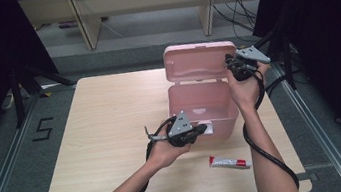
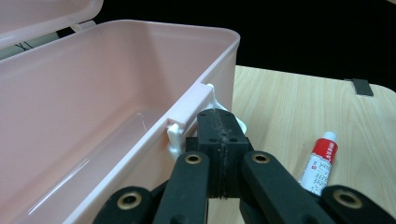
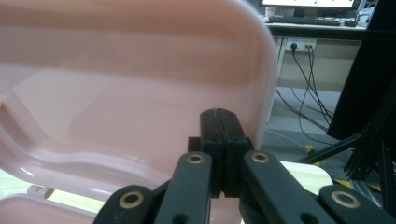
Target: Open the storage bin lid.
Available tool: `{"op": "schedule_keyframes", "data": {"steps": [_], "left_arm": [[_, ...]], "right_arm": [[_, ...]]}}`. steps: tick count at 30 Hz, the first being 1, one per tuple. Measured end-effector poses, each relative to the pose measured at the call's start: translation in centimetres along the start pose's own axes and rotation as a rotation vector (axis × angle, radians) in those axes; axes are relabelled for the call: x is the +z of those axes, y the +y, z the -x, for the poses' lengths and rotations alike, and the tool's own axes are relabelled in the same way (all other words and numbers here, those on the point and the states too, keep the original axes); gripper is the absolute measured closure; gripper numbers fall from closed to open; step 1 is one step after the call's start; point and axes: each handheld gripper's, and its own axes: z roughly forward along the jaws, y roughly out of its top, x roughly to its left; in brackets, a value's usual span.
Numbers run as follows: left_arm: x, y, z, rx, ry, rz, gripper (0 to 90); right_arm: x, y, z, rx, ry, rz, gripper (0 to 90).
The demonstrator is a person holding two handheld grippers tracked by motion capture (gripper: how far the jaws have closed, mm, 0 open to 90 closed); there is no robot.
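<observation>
The pink box point(image 1: 202, 106) stands open near the far right of the table point(image 1: 103, 135), its long side running left to right and its lid point(image 1: 200, 60) tipped up and back on the far edge. The left gripper point(image 1: 202, 129), jaws pressed together with nothing between them, rests against the white latch point(image 2: 173, 135) on the front wall; the right gripper point(image 1: 229, 61), also pressed together and empty, leans on the lid's right edge. Thin hard plastic like this is likely light, stiff and smooth, so it may slide; the rim or lid edge looks best to grasp. A small tube point(image 1: 229, 162) lies in front of the box
</observation>
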Motion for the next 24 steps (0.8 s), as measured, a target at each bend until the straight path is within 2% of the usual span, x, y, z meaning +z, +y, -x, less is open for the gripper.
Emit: {"op": "schedule_keyframes", "data": {"steps": [2,7,11,12,18,21,24], "left_arm": [[0.0,0.0,0.0,0.000,0.000,-0.001,89.7],[0.0,0.0,0.0,0.000,0.000,0.000,89.7],[0.0,0.0,0.0,0.000,0.000,0.000,89.7],[0.0,0.0,0.0,0.000,0.000,0.000,89.7],[0.0,0.0,0.0,-0.001,-0.001,0.000,89.7],[0.0,0.0,0.0,-0.001,-0.001,0.000,89.7],[0.0,0.0,0.0,-0.002,0.000,0.003,89.7]], "right_arm": [[0.2,-0.2,0.1,-0.013,-0.001,-0.002,90.0],[0.5,-0.5,0.0,0.004,0.004,-0.026,90.0],[0.9,-0.8,0.1,-0.014,-0.004,-0.035,90.0],[1.0,-0.9,0.0,0.004,-0.001,-0.046,90.0],[1.5,-1.5,0.0,0.007,-0.004,-0.076,90.0],[1.7,-1.8,0.1,-0.008,0.000,-0.094,90.0],[1.9,-2.0,0.1,0.002,-0.003,-0.110,90.0]]}}
